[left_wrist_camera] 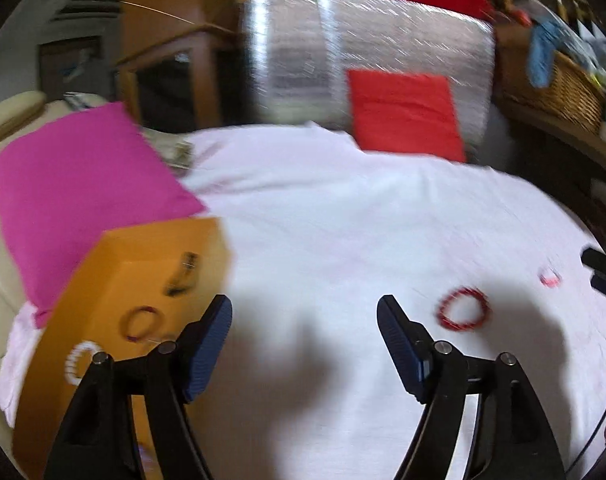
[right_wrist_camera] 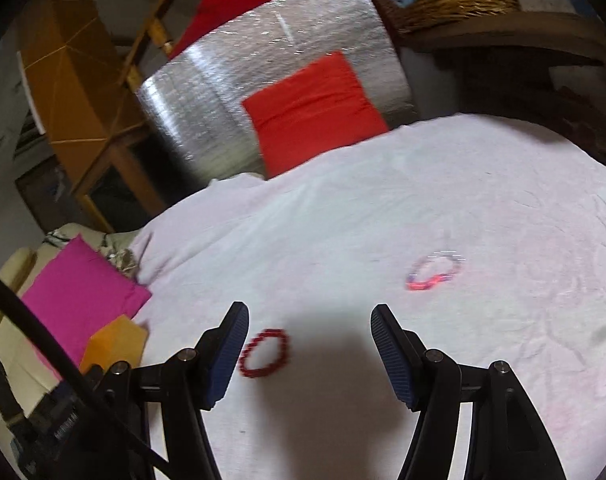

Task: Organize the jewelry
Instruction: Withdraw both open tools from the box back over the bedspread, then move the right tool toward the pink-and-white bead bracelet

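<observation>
Bracelets lie scattered on a white cloth-covered bench (right_wrist_camera: 343, 220): a red beaded bracelet (right_wrist_camera: 265, 353) just beside the right tongs (right_wrist_camera: 310, 354), a pink-and-lilac beaded bracelet (right_wrist_camera: 435, 271) farther off. An orange cardboard tray (left_wrist_camera: 115, 280) already holds a purple bracelet (left_wrist_camera: 142, 324), a white beaded bracelet (left_wrist_camera: 79, 362) and a small dark piece. Both left tongs (left_wrist_camera: 305, 346) and right tongs stand spread, pinching nothing. Risk, as judged: motion blur suggests haste, so a misaligned closure could nudge the red bracelet aside or snag the cloth.
</observation>
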{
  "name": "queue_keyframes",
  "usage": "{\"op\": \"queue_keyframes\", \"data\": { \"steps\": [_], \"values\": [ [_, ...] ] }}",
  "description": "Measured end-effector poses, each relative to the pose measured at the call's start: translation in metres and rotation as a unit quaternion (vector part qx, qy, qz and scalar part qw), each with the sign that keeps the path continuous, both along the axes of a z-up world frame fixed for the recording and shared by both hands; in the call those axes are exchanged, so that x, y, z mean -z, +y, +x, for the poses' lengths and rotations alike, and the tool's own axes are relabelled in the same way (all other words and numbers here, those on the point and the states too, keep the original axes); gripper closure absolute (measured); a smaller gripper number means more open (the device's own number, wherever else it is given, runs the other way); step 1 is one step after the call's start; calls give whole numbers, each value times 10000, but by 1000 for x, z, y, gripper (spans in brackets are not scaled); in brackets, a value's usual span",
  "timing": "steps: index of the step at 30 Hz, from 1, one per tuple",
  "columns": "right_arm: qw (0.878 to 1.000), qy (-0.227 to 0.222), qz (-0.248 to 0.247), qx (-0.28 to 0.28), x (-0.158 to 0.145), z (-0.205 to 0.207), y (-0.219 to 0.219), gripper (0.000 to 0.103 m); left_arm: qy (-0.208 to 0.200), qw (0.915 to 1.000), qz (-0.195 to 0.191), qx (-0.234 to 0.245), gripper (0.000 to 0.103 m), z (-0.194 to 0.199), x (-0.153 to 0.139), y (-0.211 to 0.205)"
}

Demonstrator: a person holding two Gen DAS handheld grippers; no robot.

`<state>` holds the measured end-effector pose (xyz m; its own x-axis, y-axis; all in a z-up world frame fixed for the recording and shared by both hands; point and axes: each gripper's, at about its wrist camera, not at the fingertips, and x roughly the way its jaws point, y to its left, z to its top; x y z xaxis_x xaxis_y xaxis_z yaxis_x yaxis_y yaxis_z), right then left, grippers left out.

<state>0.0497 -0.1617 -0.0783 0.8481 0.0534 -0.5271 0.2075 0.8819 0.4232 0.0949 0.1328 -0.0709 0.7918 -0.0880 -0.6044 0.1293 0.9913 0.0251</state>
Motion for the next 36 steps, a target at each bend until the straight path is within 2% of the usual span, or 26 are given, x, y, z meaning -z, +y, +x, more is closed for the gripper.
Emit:
{"op": "queue_keyframes", "data": {
  "steps": [3, 7, 14, 22, 36],
  "values": [
    [9995, 125, 129, 241, 3, -4, -27, 35, 230, 9995, 66, 218, 27, 3, 10, -25],
    [9959, 285, 615, 594, 9, -10, -71, 35, 382, 9984, 198, 354, 27, 6, 19, -48],
    [9857, 513, 1268, 987, 27, -25, -119, 35, 700, 9963, 122, 474, 27, 10, 32, -74],
    [9845, 569, 1383, 920, 32, -21, -123, 35, 846, 9943, 267, 595, 27, 6, 44, -93],
    [9825, 778, 1475, 832, 46, -2, -112, 35, 876, 9942, 341, 525, 27, 11, 46, -83]
  ]
}}
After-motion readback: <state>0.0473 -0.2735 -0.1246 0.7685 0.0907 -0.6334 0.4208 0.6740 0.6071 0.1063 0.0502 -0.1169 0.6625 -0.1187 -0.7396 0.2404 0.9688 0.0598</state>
